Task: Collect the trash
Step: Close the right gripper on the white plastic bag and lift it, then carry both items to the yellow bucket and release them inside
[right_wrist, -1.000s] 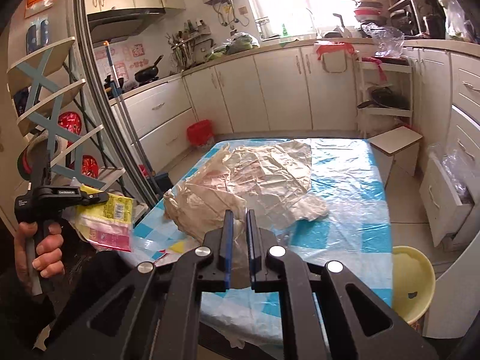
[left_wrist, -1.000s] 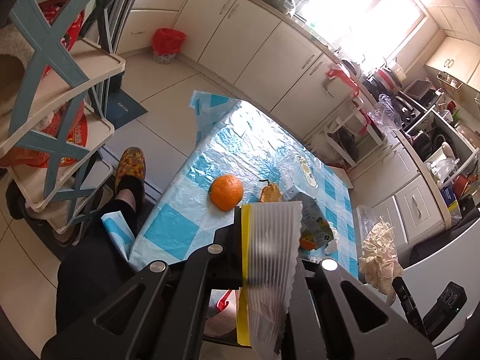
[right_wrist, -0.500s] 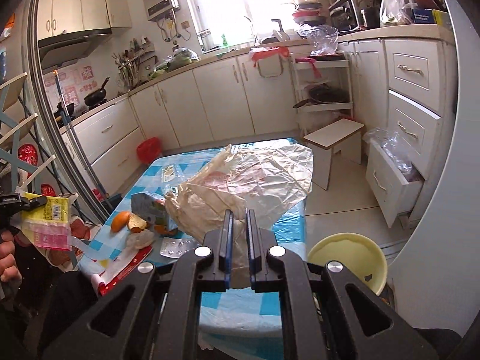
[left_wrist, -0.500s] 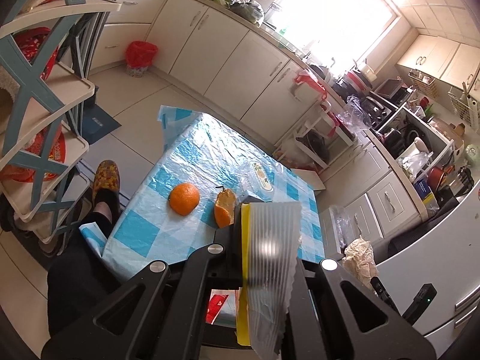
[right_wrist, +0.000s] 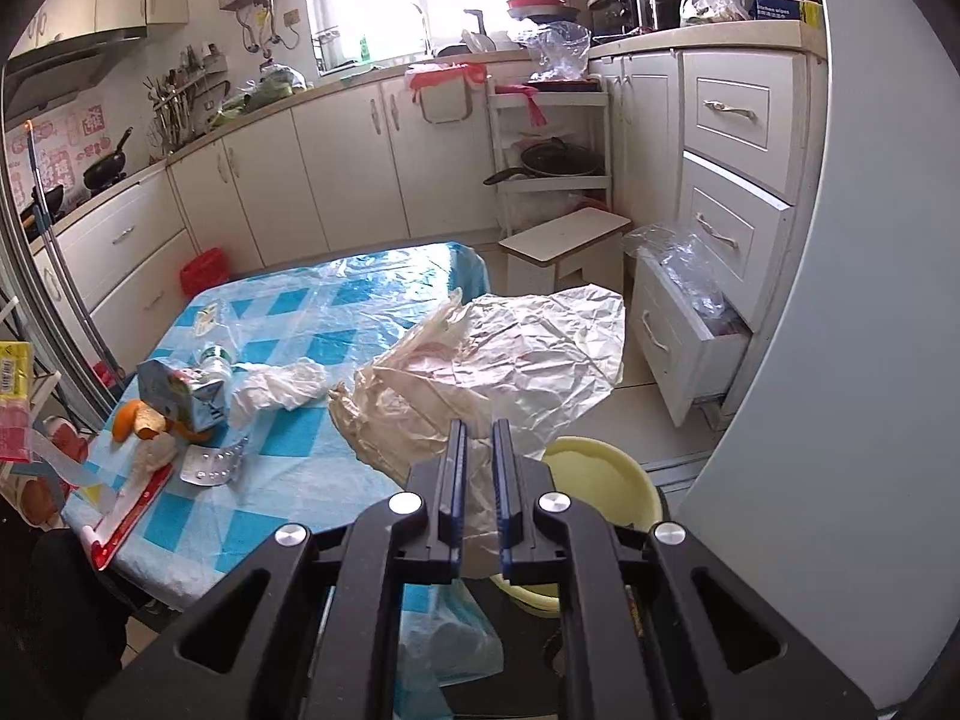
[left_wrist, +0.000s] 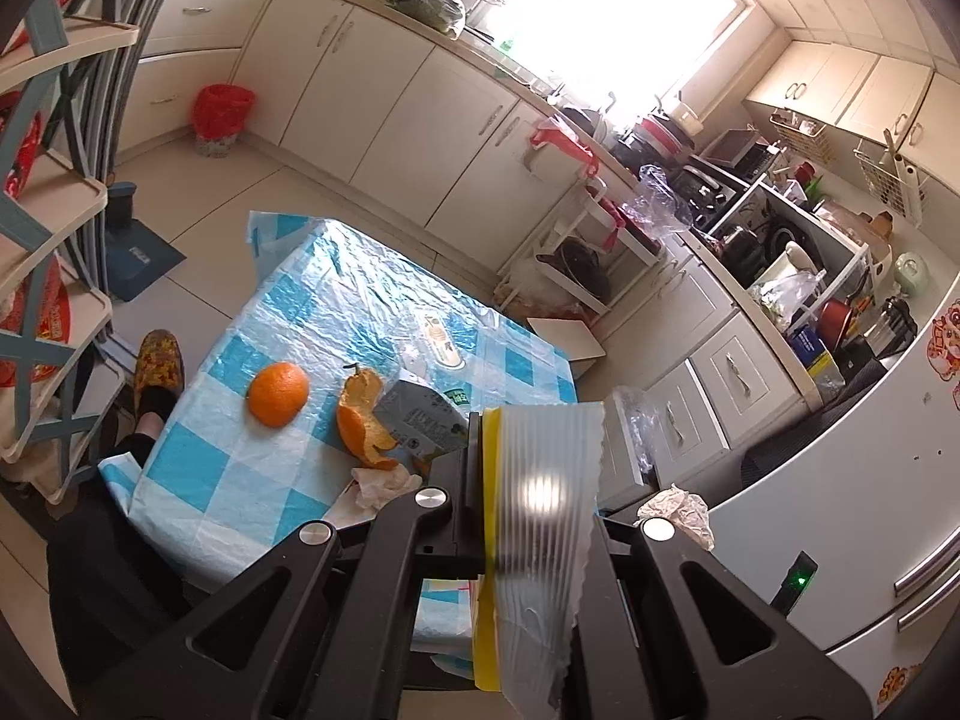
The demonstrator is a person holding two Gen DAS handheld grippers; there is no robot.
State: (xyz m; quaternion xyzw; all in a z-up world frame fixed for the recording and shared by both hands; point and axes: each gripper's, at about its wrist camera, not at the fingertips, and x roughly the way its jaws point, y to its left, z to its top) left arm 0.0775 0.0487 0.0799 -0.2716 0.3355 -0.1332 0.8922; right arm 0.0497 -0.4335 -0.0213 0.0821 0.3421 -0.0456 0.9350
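Your right gripper [right_wrist: 477, 462] is clamped on the crumpled plastic bag [right_wrist: 504, 360], which trails away over the worktop [right_wrist: 288, 468] edge; your left gripper [left_wrist: 534, 480] pinches a yellow-edged wrapper [left_wrist: 540, 540], and the yellow bin [right_wrist: 606, 480] lies just below-right of the bag

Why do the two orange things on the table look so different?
The whole orange is round and smooth, still in its skin. The orange peel is only an empty, torn shell, curled open with ragged edges. The whole orange sits alone on the blue checked tablecloth, while the peel leans by the grey carton. Both are bright orange.
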